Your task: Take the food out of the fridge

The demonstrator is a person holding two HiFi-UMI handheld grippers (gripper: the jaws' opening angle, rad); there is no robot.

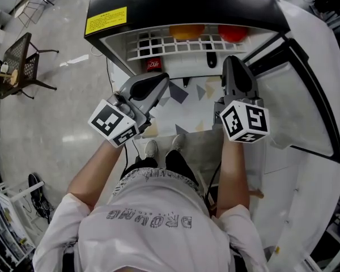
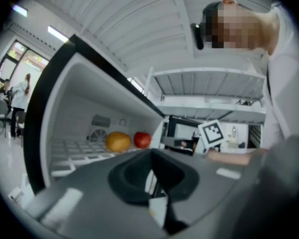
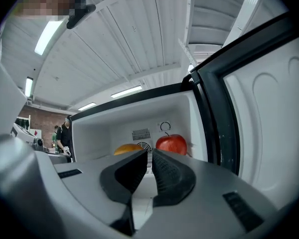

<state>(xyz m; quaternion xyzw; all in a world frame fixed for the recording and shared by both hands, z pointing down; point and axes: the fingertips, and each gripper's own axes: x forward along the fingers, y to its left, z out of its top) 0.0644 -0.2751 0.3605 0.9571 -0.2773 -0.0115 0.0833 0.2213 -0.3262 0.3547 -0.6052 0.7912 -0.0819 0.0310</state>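
Note:
The small fridge [image 1: 158, 4] stands open in front of me. An orange fruit [image 1: 187, 32] and a red apple [image 1: 233, 34] lie on its white wire shelf [image 1: 158, 47]. Both show in the left gripper view, the orange fruit [image 2: 118, 141] left of the apple [image 2: 142, 139], and in the right gripper view, with the orange fruit [image 3: 128, 148] half hidden by the jaws beside the apple [image 3: 171, 144]. My left gripper [image 1: 165, 79] [image 2: 152, 156] is shut and empty, short of the shelf. My right gripper [image 1: 231, 61] [image 3: 149, 156] points level at the apple, jaws a thin slit apart, nothing between them.
The fridge door [image 1: 311, 95] hangs open at the right, close beside my right gripper. A red can [image 1: 153, 65] stands on a lower level under the shelf. A brown chair [image 1: 20, 61] stands on the floor far left. People stand in the background [image 3: 65, 133].

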